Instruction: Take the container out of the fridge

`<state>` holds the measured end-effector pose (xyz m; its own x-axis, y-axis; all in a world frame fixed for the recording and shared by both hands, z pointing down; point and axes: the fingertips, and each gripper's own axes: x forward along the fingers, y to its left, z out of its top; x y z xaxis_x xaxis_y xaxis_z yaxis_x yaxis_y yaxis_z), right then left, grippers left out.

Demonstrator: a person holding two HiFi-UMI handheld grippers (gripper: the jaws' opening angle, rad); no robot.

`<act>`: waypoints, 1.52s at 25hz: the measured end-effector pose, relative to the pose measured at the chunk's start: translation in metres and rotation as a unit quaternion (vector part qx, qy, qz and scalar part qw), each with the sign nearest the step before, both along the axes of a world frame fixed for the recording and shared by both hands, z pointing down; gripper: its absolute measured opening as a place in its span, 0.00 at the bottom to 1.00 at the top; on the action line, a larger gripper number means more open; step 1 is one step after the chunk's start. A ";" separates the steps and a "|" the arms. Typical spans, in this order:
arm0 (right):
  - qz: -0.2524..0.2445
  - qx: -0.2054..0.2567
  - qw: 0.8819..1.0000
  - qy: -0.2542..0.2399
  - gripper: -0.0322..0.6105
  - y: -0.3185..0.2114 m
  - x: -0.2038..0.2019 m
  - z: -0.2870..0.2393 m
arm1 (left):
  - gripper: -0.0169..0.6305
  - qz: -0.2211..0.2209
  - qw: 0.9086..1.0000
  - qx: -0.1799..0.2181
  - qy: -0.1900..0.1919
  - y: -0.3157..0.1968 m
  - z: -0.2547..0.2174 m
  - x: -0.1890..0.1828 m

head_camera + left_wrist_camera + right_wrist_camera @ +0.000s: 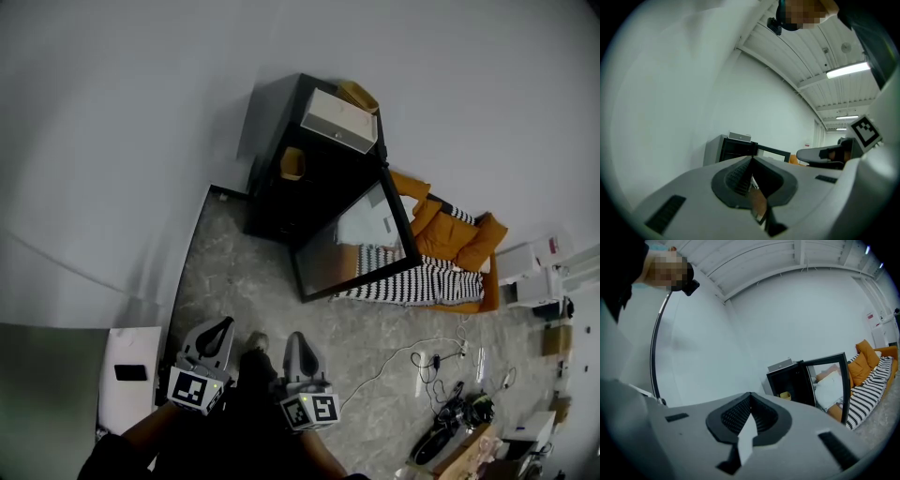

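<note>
A small black fridge stands against the wall across the room, its glass door swung open. Inside on a shelf sits a yellow container, seen too in the right gripper view as the container within the fridge. In the left gripper view the fridge is far ahead. My left gripper and right gripper are held side by side, well short of the fridge. The left gripper and right gripper both have jaws closed together, with nothing between them.
A white box and a yellow item sit on top of the fridge. An orange sofa with a striped blanket stands right of the door. Cables and a power strip lie on the floor. A white unit stands at my left.
</note>
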<state>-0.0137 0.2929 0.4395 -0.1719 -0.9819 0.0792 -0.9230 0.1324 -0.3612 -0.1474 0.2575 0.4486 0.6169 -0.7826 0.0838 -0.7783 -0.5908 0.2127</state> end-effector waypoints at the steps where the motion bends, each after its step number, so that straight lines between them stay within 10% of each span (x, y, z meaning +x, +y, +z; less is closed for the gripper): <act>1: 0.000 -0.004 1.000 0.006 0.05 -0.002 0.000 0.002 | 0.04 0.001 1.000 -0.003 0.001 -0.003 0.000 -0.001; 38: -0.048 0.000 0.996 -0.079 0.05 -0.304 0.161 0.028 | 0.04 -0.044 0.999 0.003 -0.032 -0.258 -0.009 0.151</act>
